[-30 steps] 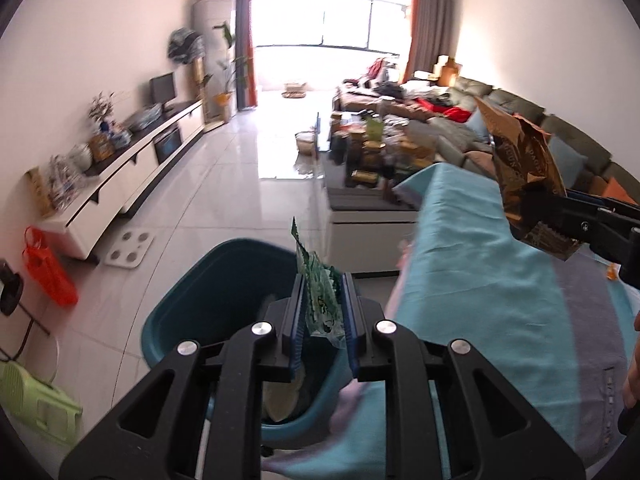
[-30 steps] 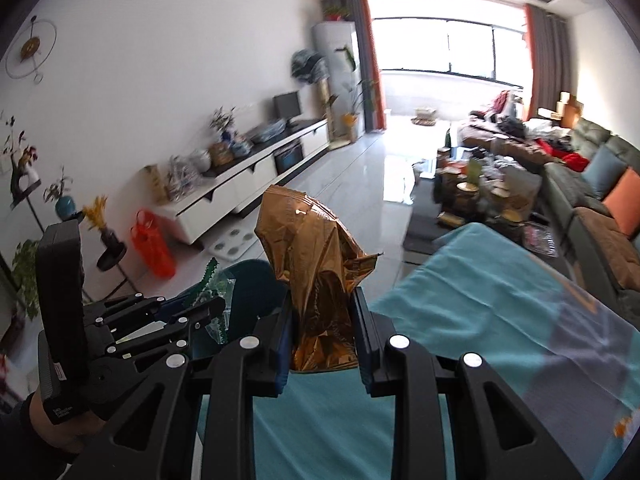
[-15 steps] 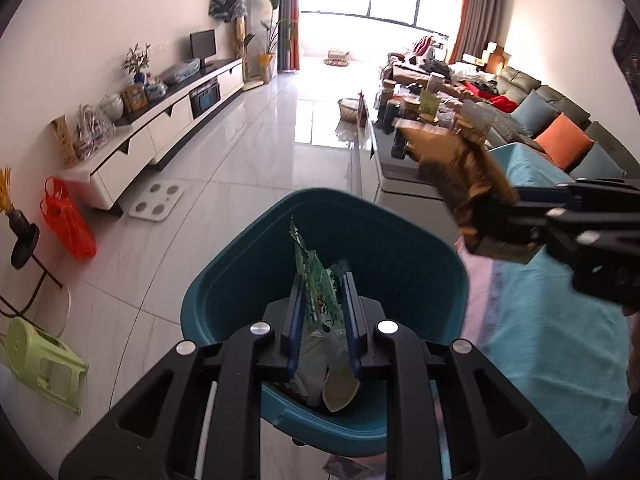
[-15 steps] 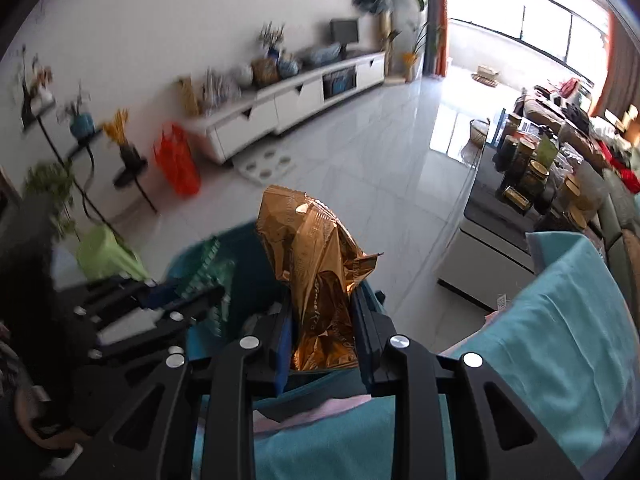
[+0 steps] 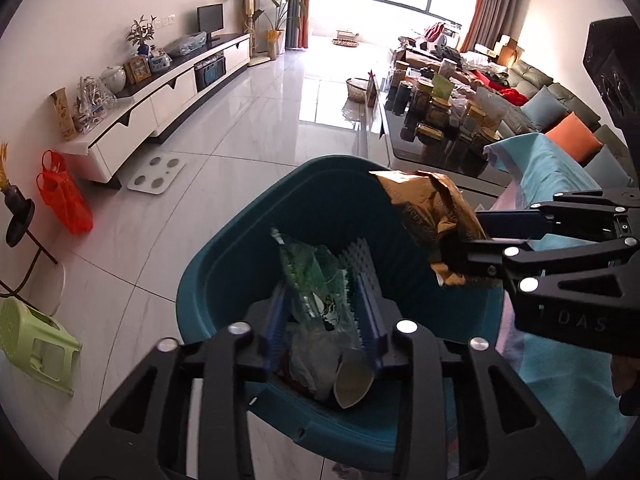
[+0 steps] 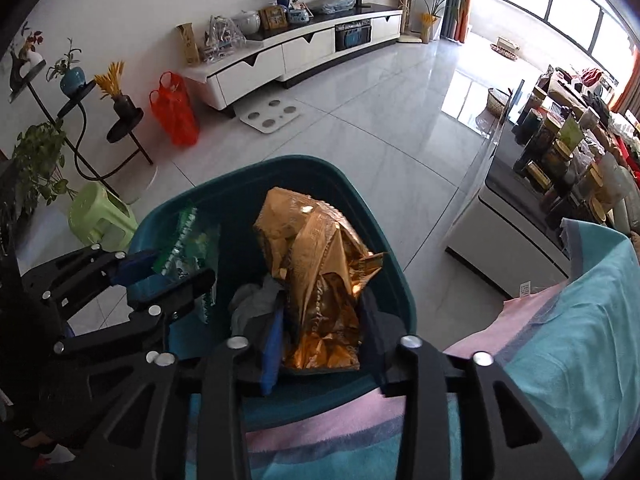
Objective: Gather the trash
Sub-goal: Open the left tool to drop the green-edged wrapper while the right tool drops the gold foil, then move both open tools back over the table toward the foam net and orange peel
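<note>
I'm at the drop: both my left hand-held gripper and right hand-held gripper hang over the teal bin, jaws opening, green wrapper and gold bag loose between them, so next I'd pull clear.

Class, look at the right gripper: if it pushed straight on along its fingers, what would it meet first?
The gold wrapper between its opening fingers comes first; beyond it, probably the crumpled trash inside the teal bin, though depth is hard to judge.
</note>
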A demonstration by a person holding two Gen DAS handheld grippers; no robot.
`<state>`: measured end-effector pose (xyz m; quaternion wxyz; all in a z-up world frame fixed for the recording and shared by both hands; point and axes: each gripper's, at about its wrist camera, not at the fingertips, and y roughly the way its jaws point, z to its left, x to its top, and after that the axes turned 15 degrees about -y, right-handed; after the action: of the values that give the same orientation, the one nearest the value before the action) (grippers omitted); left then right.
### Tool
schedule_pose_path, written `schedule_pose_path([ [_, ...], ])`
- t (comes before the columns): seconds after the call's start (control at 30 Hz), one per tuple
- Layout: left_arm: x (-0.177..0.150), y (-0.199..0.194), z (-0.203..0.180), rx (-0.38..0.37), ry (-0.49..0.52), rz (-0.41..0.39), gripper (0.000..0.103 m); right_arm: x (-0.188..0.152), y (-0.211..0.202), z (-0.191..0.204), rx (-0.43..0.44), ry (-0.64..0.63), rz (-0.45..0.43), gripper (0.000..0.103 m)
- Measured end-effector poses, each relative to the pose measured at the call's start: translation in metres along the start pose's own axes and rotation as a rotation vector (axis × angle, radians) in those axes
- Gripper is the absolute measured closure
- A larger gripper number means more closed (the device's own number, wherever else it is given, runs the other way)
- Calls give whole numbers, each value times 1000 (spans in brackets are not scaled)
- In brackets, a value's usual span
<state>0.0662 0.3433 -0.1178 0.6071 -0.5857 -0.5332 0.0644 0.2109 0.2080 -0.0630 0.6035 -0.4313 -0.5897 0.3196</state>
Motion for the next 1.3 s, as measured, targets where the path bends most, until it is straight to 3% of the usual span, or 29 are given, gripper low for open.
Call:
schedule_pose_path([
  [0.13,0,3,3,7,-4,-1,61,-1,4,1,0,1,4,60],
  [0.37,-2,-4,0,-2,-3,-12,33,-4,-6,-7,6,29,-35,49],
  [0.77,4,-23,4,-12,-27,-55,7,-14,-18,-17,27,84,-94,33],
  [1.1,4,-46,22,24,-72,-101,5,-22,-44,-24,12,138,-198,8],
  [1.3,5,-62,33,40,-100,-127,5,-29,-62,-29,-4,162,-247,7],
])
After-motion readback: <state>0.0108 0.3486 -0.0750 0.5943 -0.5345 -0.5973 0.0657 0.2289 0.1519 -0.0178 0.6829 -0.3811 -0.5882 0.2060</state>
